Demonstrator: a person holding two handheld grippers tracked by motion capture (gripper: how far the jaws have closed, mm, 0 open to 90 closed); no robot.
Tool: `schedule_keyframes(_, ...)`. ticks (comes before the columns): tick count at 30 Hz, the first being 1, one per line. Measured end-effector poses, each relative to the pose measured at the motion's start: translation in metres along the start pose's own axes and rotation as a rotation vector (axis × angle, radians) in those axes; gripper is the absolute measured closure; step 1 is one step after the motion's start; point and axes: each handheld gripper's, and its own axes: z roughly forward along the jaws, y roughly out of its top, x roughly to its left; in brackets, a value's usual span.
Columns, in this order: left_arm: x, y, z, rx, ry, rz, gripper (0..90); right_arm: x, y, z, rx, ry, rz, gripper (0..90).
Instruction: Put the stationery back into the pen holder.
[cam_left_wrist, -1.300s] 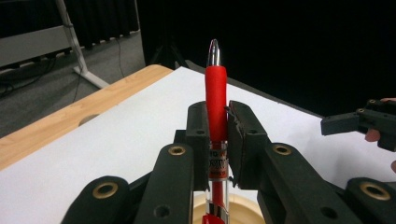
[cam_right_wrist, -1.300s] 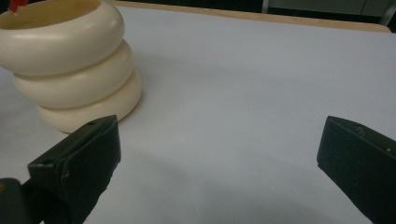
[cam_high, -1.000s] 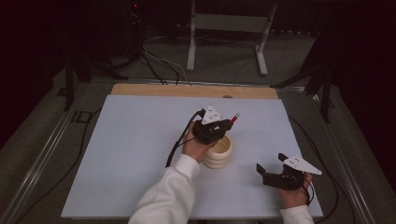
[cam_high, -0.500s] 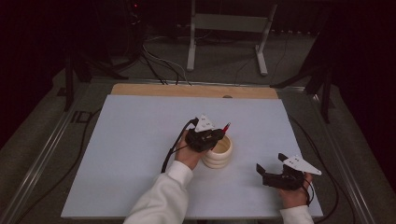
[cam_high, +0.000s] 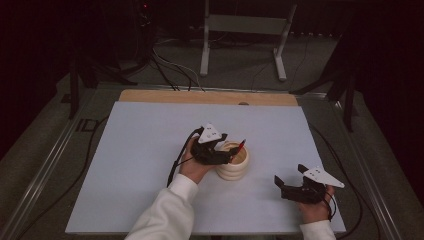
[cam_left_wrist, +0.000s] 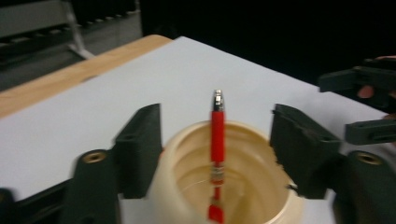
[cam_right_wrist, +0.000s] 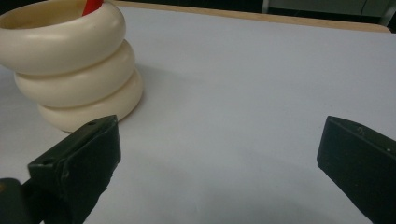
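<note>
Red pen (cam_left_wrist: 217, 135) stands between the left gripper (cam_left_wrist: 217, 140) jaws, untouched.

Dim room, dark vignetted surroundings; soft light overhead, faint shadows, left gripper view slightly blurred.

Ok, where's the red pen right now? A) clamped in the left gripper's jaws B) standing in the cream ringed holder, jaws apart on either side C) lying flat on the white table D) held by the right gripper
B: the red pen stands inside the cream holder, leaning on its rim, and the left gripper has just been opening, its jaws clear of the pen on both sides.
</note>
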Motion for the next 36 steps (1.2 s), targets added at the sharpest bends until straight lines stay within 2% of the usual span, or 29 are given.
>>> schedule_keyframes(5,0.009,-0.001,-0.018,0.0,0.088,-0.005,18.6,0.001,0.0,0.0,0.0,0.001,0.0,0.0)
schedule_keyframes(8,0.017,-0.004,-0.032,-0.002,0.135,-0.012,15.6,0.001,0.0,0.0,-0.001,0.005,-0.003,0.0)
schedule_keyframes(14,0.037,-0.013,-0.063,0.012,0.234,-0.017,1.4,0.006,0.001,-0.002,-0.005,0.022,-0.001,0.0)
schedule_keyframes(15,0.037,-0.013,-0.063,0.012,0.234,-0.017,1.2,0.006,0.001,-0.002,-0.005,0.022,-0.001,0.0)
schedule_keyframes(16,0.044,-0.019,-0.076,0.008,0.267,-0.021,1.2,0.006,0.001,-0.002,-0.006,0.025,-0.003,0.0)
schedule_keyframes(18,0.051,-0.025,-0.087,0.008,0.299,-0.026,0.2,0.009,0.002,-0.003,-0.008,0.033,-0.008,0.0)
schedule_keyframes(20,0.057,-0.032,-0.098,-0.001,0.321,-0.038,0.2,0.01,0.002,-0.004,-0.009,0.034,-0.005,0.0)
schedule_keyframes(21,0.057,-0.032,-0.098,-0.001,0.321,-0.038,0.3,0.01,0.002,-0.004,-0.009,0.034,-0.005,0.0)
schedule_keyframes(22,0.062,-0.039,-0.109,-0.007,0.343,-0.048,0.3,0.01,0.002,-0.005,-0.012,0.035,-0.005,0.0)
schedule_keyframes(26,0.071,-0.058,-0.127,-0.012,0.368,-0.083,0.2,0.009,0.002,-0.008,-0.02,0.033,0.002,0.0)
schedule_keyframes(28,0.074,-0.067,-0.135,-0.02,0.374,-0.099,0.2,0.009,0.002,-0.009,-0.021,0.035,0.008,0.0)
schedule_keyframes(33,0.074,-0.09,-0.153,-0.054,0.405,-0.105,0.3,0.01,0.001,-0.008,-0.012,0.044,0.004,0.0)
schedule_keyframes(36,0.072,-0.101,-0.16,-0.052,0.414,-0.113,0.3,0.011,0.001,-0.008,-0.013,0.046,0.002,0.0)
